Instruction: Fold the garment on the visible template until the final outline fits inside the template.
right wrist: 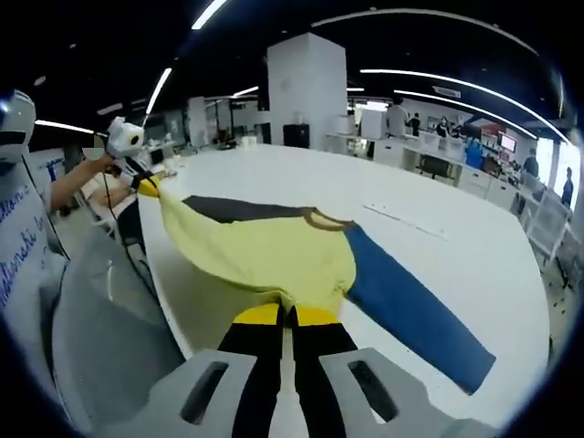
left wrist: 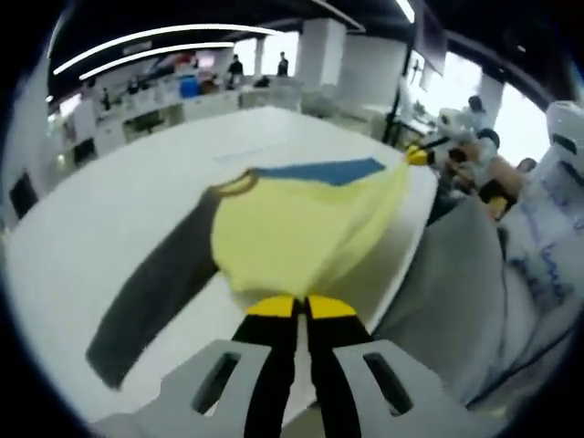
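Note:
A yellow shirt (left wrist: 292, 228) lies on the white table (left wrist: 137, 192), with a dark grey sleeve (left wrist: 155, 297) and a blue sleeve (left wrist: 328, 171). My left gripper (left wrist: 301, 306) is shut on the shirt's near edge. At the far corner of that edge is my right gripper (left wrist: 418, 155). In the right gripper view, my right gripper (right wrist: 290, 315) is shut on the yellow shirt (right wrist: 265, 251), the blue sleeve (right wrist: 411, 306) stretches right and the grey sleeve (right wrist: 237, 210) lies far. The left gripper (right wrist: 146, 185) holds the other corner. The held edge hangs raised over the table's edge.
A faint line marking (right wrist: 401, 219) shows on the table (right wrist: 456, 246) beyond the shirt. A person's grey trousers (left wrist: 447, 292) and white top (left wrist: 547, 237) are beside the table's edge. Desks and people (right wrist: 429, 137) stand far behind in the office.

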### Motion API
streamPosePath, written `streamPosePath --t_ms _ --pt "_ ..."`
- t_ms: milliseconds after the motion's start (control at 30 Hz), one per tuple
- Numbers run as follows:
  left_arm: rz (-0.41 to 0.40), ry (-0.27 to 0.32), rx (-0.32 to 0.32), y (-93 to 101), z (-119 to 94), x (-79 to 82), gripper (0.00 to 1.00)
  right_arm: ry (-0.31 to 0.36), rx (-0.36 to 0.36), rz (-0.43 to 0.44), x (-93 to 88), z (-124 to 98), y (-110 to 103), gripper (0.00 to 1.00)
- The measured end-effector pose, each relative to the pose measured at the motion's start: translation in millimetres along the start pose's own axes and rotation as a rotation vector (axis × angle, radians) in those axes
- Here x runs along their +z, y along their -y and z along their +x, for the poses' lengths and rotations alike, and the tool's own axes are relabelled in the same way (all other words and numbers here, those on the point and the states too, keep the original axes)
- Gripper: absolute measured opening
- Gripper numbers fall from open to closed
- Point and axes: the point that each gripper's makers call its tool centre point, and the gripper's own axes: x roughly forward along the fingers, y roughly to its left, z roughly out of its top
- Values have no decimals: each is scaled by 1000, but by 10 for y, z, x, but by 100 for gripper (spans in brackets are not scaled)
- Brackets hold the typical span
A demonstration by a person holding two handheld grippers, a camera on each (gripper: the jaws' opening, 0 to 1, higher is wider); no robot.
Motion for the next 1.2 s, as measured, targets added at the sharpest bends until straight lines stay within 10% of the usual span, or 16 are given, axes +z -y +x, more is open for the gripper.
streamPosePath --t_ms 1200 --pt "-278 -172 -69 237 252 -1072 0 -199 72 94 -888 150 -459 4"
